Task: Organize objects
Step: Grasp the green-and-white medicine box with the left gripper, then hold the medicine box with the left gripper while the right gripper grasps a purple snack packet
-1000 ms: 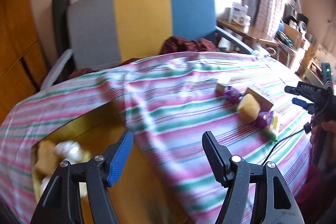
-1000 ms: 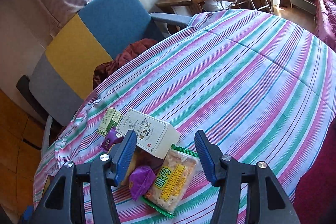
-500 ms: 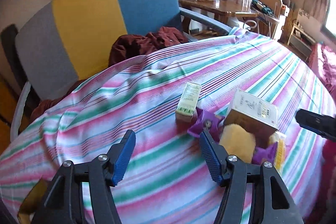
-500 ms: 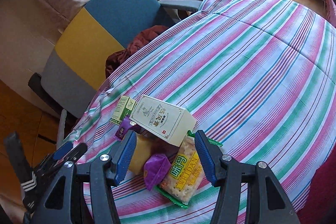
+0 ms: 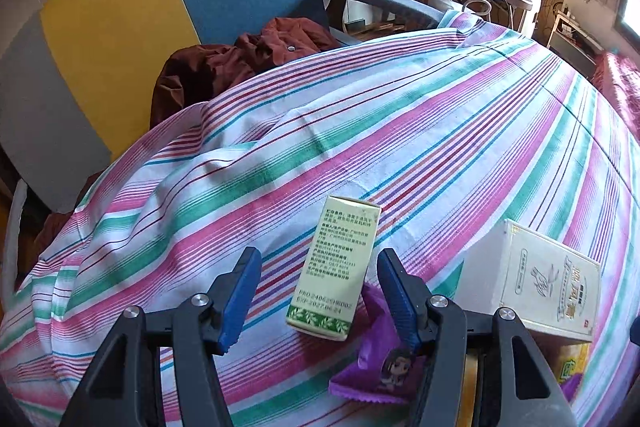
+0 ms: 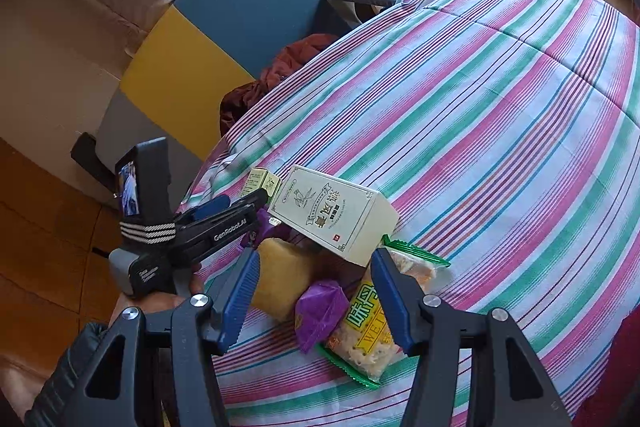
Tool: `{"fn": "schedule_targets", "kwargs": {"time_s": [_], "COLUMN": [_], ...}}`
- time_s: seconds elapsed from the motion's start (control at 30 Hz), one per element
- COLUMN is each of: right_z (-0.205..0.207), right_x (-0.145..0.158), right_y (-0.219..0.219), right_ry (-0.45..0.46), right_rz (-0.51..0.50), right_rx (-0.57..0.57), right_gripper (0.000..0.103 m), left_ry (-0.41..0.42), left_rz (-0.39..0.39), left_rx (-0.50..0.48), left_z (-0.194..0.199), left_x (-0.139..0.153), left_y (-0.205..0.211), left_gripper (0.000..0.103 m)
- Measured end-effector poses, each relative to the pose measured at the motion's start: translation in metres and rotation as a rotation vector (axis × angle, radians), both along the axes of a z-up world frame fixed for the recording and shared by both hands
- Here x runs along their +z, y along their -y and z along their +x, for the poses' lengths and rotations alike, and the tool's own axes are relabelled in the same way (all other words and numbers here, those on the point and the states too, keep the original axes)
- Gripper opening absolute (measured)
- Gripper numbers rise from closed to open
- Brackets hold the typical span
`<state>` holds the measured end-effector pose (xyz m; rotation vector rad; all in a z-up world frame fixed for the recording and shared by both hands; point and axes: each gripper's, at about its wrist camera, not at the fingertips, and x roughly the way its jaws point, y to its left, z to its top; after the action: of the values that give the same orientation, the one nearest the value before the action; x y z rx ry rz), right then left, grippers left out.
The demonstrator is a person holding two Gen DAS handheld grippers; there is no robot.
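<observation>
Left gripper over the striped cloth, jaws just been closing, small green box lying between the blue pads, pads not pressing on it yet. Purple wrapper just beside its near end, white carton further right. Right gripper hangs unclenched over the snack pile: yellow bun, purple packet, cracker pack, nothing grasped.
</observation>
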<state>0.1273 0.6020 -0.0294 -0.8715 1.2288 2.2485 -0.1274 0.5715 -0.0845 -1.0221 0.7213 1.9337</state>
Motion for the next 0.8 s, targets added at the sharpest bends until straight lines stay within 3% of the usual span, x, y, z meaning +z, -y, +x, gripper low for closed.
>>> {"fn": "schedule_targets", "kwargs": {"time_s": [0.03, 0.07, 0.3, 0.53, 0.8], "right_z": [-0.001, -0.002, -0.006, -0.015, -0.042], "right_x": [-0.001, -0.001, 0.000, -0.005, -0.014], "right_y": [0.000, 0.000, 0.001, 0.000, 0.014], "right_ry": [0.003, 0.004, 0.006, 0.030, 0.087], "right_rz": [0.001, 0.004, 0.023, 0.032, 0.074], "right_rx": [0.003, 0.008, 0.026, 0.046, 0.163], "right_gripper": [0.059, 0.059, 0.059, 0.059, 0.059], "left_ry": [0.010, 0.039, 0.121, 0.119, 0.154], "left_rz": [-0.013, -0.031, 0.036, 0.008, -0.001], "left_rx": [0.006, 0.011, 0.141, 0.157, 0.146], "left_z": [-0.003, -0.006, -0.015, 0.015, 0.064], "left_x": [-0.004, -0.010, -0.012, -0.011, -0.007], "left_y": [-0.002, -0.003, 0.052, 0.104, 0.145], "left_gripper": [0.040, 0.029, 0.030, 0.030, 0.030]}}
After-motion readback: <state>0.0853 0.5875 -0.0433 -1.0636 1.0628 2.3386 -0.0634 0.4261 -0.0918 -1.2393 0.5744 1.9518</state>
